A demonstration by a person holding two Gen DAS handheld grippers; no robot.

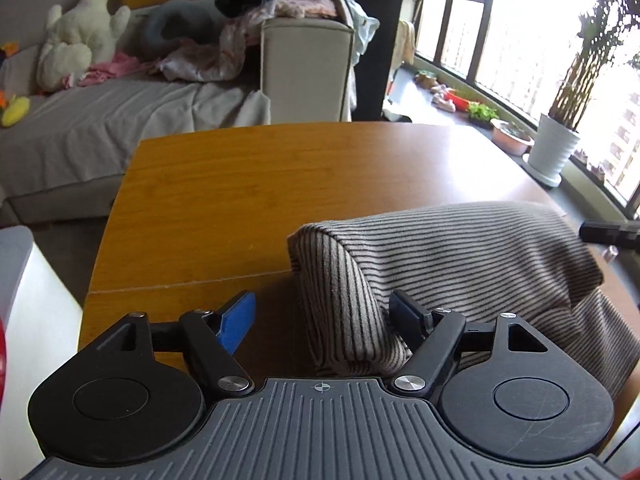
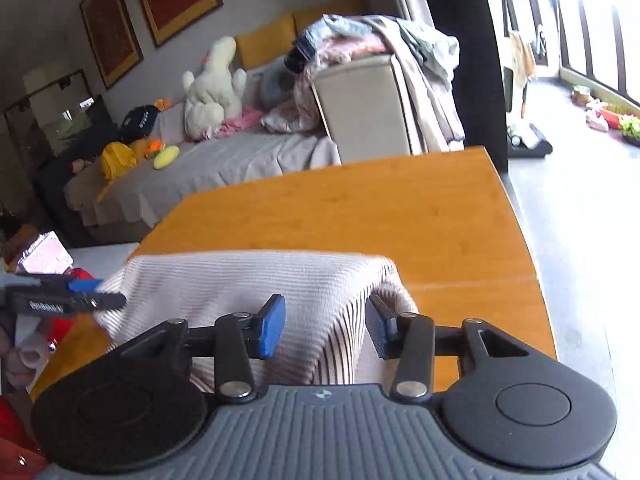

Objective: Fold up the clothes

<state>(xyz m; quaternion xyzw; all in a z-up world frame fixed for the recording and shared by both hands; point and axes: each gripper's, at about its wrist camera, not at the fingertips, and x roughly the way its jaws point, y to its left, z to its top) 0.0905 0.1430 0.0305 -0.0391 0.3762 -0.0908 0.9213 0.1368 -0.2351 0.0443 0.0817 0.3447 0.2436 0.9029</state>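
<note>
- Left wrist view, far left: a sofa [image 1: 100, 120] with a white plush toy [image 1: 80, 40] sits beyond the wooden table [image 1: 240, 184]; neither matters to the step.
- Moving right, the left gripper [image 1: 326, 322] has its jaws spread wide. The blue pad [image 1: 238, 322] hangs over bare wood, while the other finger presses against the side of the striped garment [image 1: 440, 256]. Nothing is pinched, so it holds no cloth.
- The garment lies on the near right part of the table, bunched into a raised fold, with one layer draped down toward the near edge.
- At the right edge of this view a dark tip of the other tool [image 1: 608, 234] shows beside the cloth.
- Right wrist view, left side: the left tool's fingers [image 2: 80, 296] show at the garment's left end.
- Centre: the right gripper [image 2: 326, 330] straddles the near right corner of the cloth [image 2: 248, 288], jaws parted with fabric between them; they look not yet closed, so I judge it is not gripping.
- Right: bare table runs to its edge, with floor beyond.
- To do the step well, I judge each tool should bite both layers at a matching corner, the left shifting rightward onto the cloth first.
- Then lift level and together, keeping the edge taut, so the fold lands square instead of dragging the pile off the table.
</note>
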